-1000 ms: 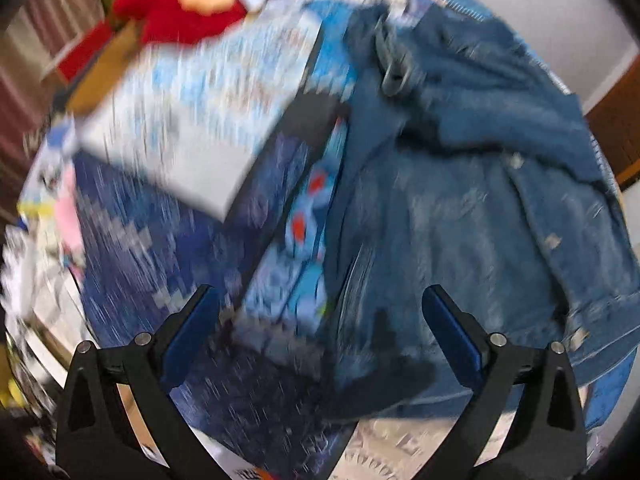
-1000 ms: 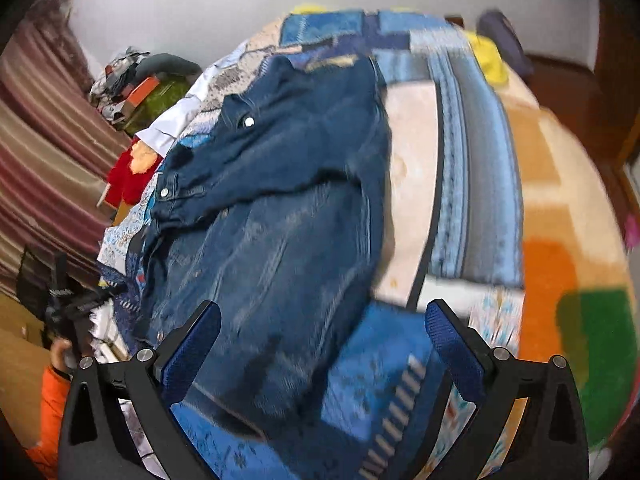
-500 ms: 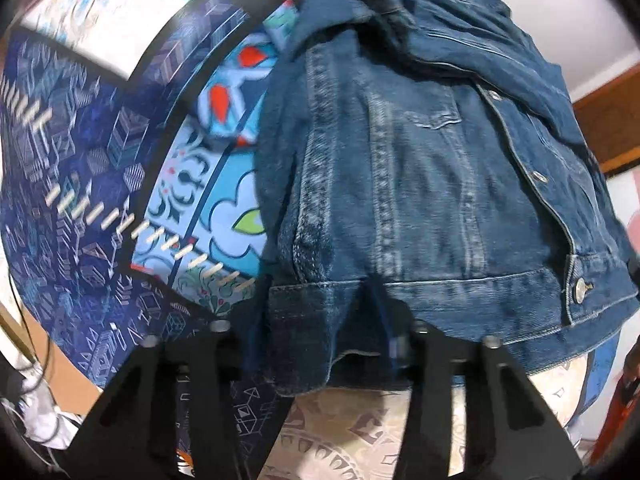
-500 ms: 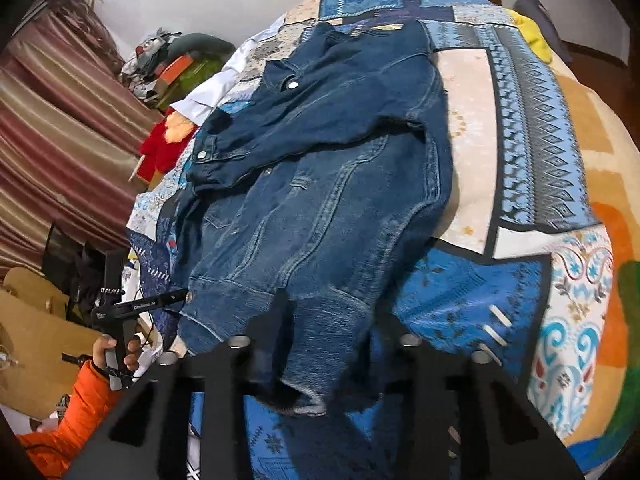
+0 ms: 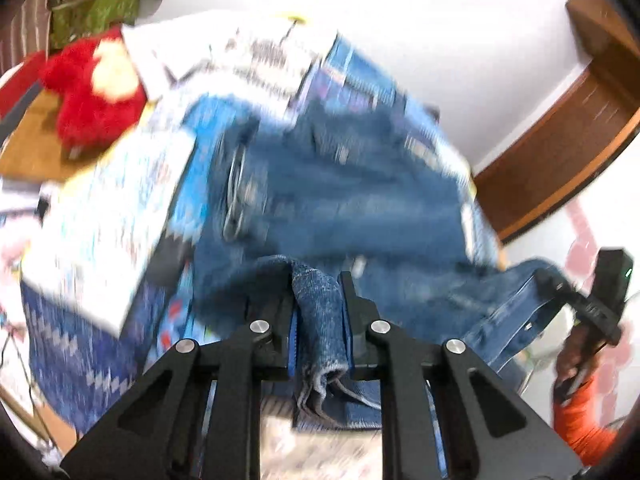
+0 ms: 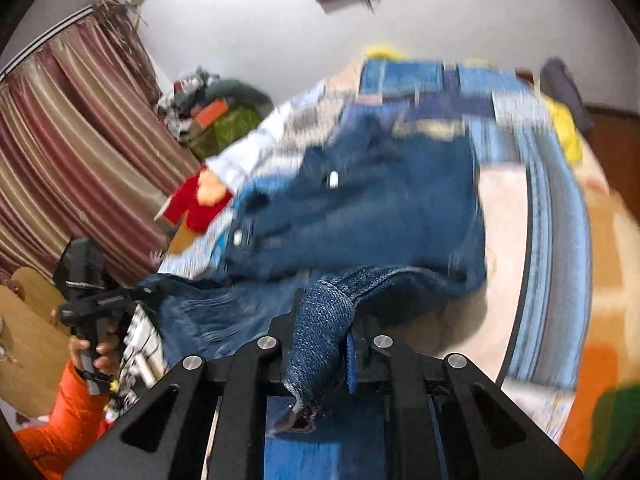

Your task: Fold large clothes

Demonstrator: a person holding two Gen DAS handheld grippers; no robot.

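Motion blur smears the denim jacket [image 5: 344, 200] and the patchwork bedspread [image 6: 536, 208] beneath it; the jacket's buttons are unreadable streaks.

Denim jacket [image 5: 360, 200] faded blue; bedspread [image 6: 536, 240] blue-cream patchwork; plush toy [image 5: 92, 108] red; curtain [image 6: 72, 152] maroon-beige striped.

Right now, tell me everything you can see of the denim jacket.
The denim jacket is mid-blue, faded cotton-like denim with stitched seams and pale metal buttons. It lies spread on the patchwork bedspread, its far part blurred. Its near hem is lifted off the bed at two places: the left gripper is shut on one bunched fold, the right gripper on another, each having just closed on the cloth. A frayed edge hangs below each grip.
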